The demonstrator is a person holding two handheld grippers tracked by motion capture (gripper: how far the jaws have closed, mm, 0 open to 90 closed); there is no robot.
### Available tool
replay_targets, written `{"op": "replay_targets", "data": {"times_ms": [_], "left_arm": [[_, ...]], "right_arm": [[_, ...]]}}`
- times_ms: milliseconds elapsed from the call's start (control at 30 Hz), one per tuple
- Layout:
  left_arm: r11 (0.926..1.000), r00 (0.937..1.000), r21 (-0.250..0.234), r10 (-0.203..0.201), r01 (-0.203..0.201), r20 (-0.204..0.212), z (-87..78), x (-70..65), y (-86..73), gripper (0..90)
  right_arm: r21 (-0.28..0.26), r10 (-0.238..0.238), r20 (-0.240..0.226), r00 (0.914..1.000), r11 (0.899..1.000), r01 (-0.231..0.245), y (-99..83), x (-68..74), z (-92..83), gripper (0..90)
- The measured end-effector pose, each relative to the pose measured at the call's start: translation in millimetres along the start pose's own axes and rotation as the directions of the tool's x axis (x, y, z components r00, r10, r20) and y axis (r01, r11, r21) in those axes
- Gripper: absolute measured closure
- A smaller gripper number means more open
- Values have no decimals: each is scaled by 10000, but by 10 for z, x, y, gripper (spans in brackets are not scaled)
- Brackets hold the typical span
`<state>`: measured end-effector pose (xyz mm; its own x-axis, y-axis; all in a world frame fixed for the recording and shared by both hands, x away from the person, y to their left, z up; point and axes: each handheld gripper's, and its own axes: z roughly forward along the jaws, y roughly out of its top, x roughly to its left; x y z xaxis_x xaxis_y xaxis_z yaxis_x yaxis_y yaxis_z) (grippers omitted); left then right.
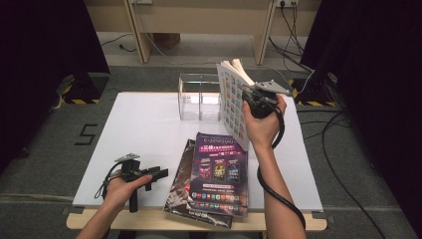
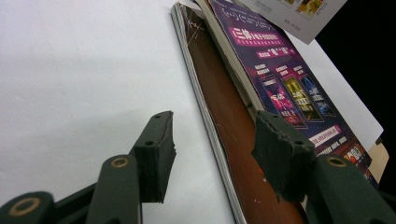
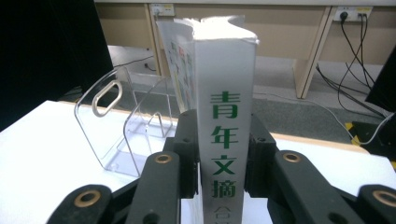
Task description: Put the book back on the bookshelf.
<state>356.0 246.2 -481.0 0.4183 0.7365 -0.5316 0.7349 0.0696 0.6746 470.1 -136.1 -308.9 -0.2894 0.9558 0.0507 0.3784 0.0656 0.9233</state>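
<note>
My right gripper [image 1: 250,98] is shut on a thick white-spined magazine [image 1: 232,94] and holds it upright in the air, just right of a clear acrylic file holder [image 1: 199,97]. In the right gripper view, the jaws [image 3: 222,154] press both sides of the spine [image 3: 224,70], which bears green characters, and the holder [image 3: 121,126] stands behind to the left. My left gripper [image 1: 159,177] rests open on the table at the front left. Its jaws [image 2: 212,140] straddle the edge of a brown-covered magazine [image 2: 229,135], and a purple magazine [image 2: 280,79] lies on top of that one.
The two flat magazines [image 1: 219,172] lie stacked at the front middle of the white table top [image 1: 144,124], overhanging its front edge. Cables run over the floor at the right. Wooden table legs stand beyond the far edge.
</note>
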Motion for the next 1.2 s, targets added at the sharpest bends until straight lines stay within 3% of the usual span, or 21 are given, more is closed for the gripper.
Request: {"op": "replay_targets", "data": {"times_ms": [267,933,1200], "left_arm": [[10000,10000,4,-15,15,-4,3,3,-2,473],[10000,10000,-40,-25,25,14,-10,15,7,472],[10000,10000,-32,-63,63,30,-12,23,7,471]], "right_arm": [[126,71,78,9999,9999,-72,-52,-27,-68,711],[569,72,208,9998,9983,-83,286,-45,171,665],[1229,33,342,9994,9924,-75,418,-30,270,640]]}}
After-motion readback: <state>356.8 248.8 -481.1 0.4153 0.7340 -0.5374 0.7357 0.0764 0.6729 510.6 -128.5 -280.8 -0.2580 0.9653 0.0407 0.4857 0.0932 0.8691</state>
